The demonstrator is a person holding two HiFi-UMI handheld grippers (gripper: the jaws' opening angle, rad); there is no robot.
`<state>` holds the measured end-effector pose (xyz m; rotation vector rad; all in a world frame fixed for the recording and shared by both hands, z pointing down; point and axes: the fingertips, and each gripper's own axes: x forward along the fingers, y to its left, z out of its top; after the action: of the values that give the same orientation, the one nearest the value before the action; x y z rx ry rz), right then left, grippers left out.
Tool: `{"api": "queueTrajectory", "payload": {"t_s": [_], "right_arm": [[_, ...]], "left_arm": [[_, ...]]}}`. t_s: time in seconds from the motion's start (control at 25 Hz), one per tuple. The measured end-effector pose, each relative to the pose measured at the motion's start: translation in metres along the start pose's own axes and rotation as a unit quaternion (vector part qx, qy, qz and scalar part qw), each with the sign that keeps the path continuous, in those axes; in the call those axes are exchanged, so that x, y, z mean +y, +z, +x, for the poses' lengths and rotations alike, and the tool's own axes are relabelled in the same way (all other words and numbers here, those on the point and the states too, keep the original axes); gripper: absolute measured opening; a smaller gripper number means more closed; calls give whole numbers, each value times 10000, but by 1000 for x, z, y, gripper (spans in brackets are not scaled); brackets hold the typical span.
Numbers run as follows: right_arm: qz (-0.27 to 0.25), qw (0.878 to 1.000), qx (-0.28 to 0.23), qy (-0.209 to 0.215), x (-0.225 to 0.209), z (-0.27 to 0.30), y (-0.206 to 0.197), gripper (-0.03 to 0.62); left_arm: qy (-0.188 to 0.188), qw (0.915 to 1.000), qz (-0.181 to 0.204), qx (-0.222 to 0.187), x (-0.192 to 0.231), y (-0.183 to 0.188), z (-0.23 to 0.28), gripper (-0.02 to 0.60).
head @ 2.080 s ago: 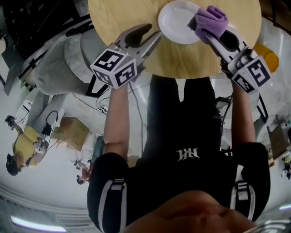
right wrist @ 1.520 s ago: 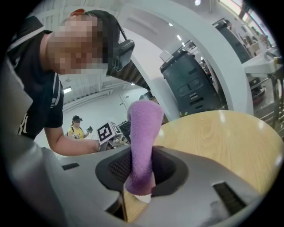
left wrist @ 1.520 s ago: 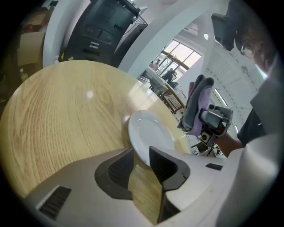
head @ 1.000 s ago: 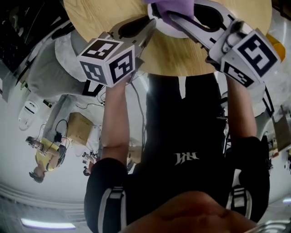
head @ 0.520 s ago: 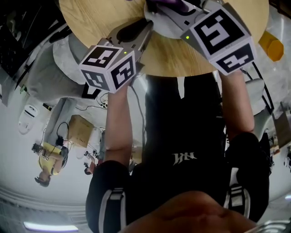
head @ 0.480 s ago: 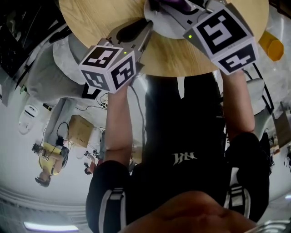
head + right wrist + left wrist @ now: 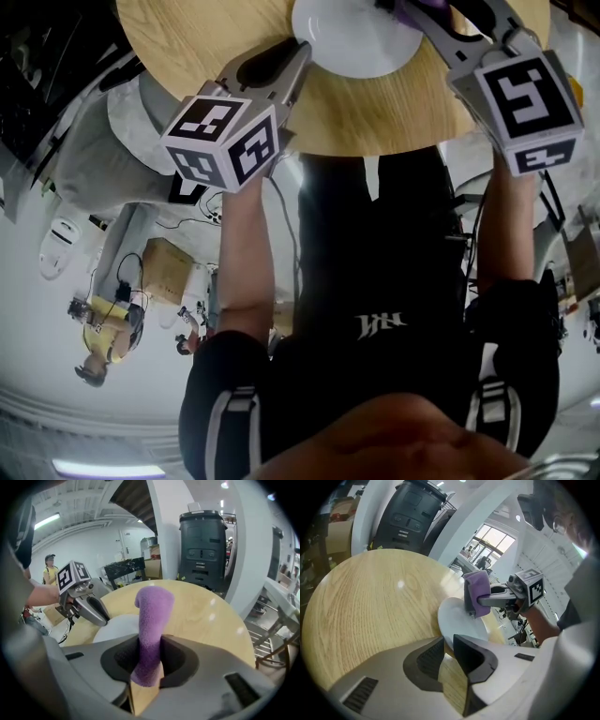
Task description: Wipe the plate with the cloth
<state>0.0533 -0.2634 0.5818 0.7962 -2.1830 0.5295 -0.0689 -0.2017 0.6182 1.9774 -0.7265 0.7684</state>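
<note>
A white plate (image 7: 352, 37) lies on the round wooden table (image 7: 375, 112). My left gripper (image 7: 302, 58) is shut on the plate's near left rim; in the left gripper view the rim (image 7: 457, 625) runs in between the dark pads (image 7: 471, 656). A folded purple cloth (image 7: 152, 616) stands up between the jaws of my right gripper (image 7: 149, 641), which is shut on it. The head view has that cloth (image 7: 420, 5) at the plate's right rim, cut off by the top edge. From the left gripper view the cloth (image 7: 476, 592) rests on the plate's far side.
A tall black bin (image 7: 204, 536) and a white pillar (image 7: 168, 531) stand beyond the table's far edge. Bare wood (image 7: 370, 602) spreads left of the plate. People stand far off in the room (image 7: 94, 347).
My right gripper has swung to the right with the cloth, from over the plate's middle to its right rim, and rolled. The left gripper and the plate have stayed put.
</note>
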Motion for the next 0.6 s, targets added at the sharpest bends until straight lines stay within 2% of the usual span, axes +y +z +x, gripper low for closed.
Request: {"api": "queueTrajectory", "payload": {"t_s": [0.08, 0.16, 0.24, 0.32, 0.44, 0.6], "right_arm": [[-24, 9994, -313, 147, 11, -4, 15, 101], [-59, 9963, -612, 601, 34, -2, 32, 101], [-41, 9920, -663, 1073, 62, 13, 43, 101], [22, 9886, -722, 1323, 85, 33, 53, 101], [-114, 9904, -527, 1271, 88, 52, 46, 101], [-305, 9968, -120, 732, 54, 42, 18, 101]], "left_arm": [[2, 10000, -7, -15, 0, 0, 1, 67], [15, 10000, -2, -21, 0, 0, 1, 67], [31, 10000, 8, -13, 0, -1, 2, 67], [42, 10000, 10, -9, 1, -1, 2, 69], [48, 10000, 16, -25, 0, 0, 2, 67], [39, 10000, 34, -36, 0, -1, 3, 67]]}}
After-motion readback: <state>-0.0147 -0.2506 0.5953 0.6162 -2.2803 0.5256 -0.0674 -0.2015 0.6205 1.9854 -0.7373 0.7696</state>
